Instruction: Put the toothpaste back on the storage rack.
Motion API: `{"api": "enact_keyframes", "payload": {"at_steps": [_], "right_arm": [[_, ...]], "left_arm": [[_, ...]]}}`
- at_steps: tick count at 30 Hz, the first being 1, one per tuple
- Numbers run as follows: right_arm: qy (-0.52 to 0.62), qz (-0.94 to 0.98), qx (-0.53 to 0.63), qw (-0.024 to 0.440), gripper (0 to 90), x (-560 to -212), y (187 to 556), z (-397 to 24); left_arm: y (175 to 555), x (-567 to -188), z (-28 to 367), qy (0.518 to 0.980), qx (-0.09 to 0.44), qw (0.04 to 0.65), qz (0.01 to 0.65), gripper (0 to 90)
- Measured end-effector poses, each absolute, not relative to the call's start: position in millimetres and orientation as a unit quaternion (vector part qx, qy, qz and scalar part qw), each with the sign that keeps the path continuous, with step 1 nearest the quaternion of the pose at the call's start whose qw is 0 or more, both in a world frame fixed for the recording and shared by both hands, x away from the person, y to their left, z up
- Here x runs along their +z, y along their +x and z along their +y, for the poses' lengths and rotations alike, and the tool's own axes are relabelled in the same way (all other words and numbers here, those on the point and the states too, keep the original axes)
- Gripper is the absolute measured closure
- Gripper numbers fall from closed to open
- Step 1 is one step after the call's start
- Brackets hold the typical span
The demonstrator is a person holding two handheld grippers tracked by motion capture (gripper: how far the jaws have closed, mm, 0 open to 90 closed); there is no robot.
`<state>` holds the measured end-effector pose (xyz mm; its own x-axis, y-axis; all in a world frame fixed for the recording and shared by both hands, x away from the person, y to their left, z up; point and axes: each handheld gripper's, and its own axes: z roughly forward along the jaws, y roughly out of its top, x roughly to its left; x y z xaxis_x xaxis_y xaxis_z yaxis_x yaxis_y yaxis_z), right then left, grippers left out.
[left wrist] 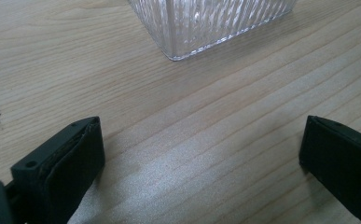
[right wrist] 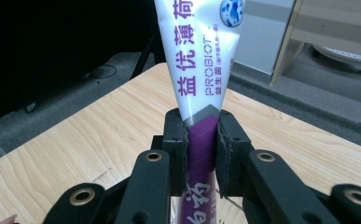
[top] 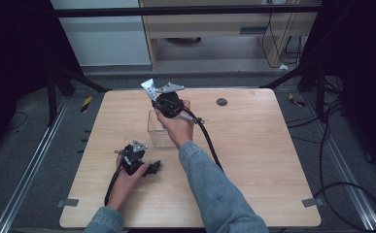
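My right gripper (right wrist: 201, 135) is shut on a white and purple toothpaste tube (right wrist: 201, 70), whose flat end rises away from the jaws. In the high view the right gripper (top: 157, 98) holds the tube (top: 149, 89) above the far side of a clear ribbed glass container (top: 157, 132) on the wooden table (top: 253, 145). My left gripper (top: 152, 167) rests low on the table in front of the container, jaws wide apart with nothing between them. In the left gripper view the gripper (left wrist: 201, 149) faces a corner of the glass container (left wrist: 201, 23).
A dark round mark (top: 221, 102) sits near the table's far edge. Black cables trail from both grippers toward the person. Dark frame legs and floor cables surround the table, and a light wooden cabinet (top: 214, 29) stands beyond it.
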<state>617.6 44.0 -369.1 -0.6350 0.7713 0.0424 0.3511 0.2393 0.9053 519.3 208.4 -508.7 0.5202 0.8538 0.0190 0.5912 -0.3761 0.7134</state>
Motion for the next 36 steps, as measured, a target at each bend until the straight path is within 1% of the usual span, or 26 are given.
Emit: {"api": "enact_keyframes", "payload": {"at_steps": [18, 36], "right_arm": [[0.365, 0.775, 0.470, 0.213, 76.4, -369.8, 617.0, 43.6], [0.364, 0.788, 0.455, 0.198, 76.2, -372.4, 615.9, 44.3]], "left_arm": [[519.3, -508.7, 208.5, 0.806, 0.197, 0.333, 0.448, 0.0], [519.3, -508.7, 208.5, 0.806, 0.197, 0.333, 0.448, 0.0]]}}
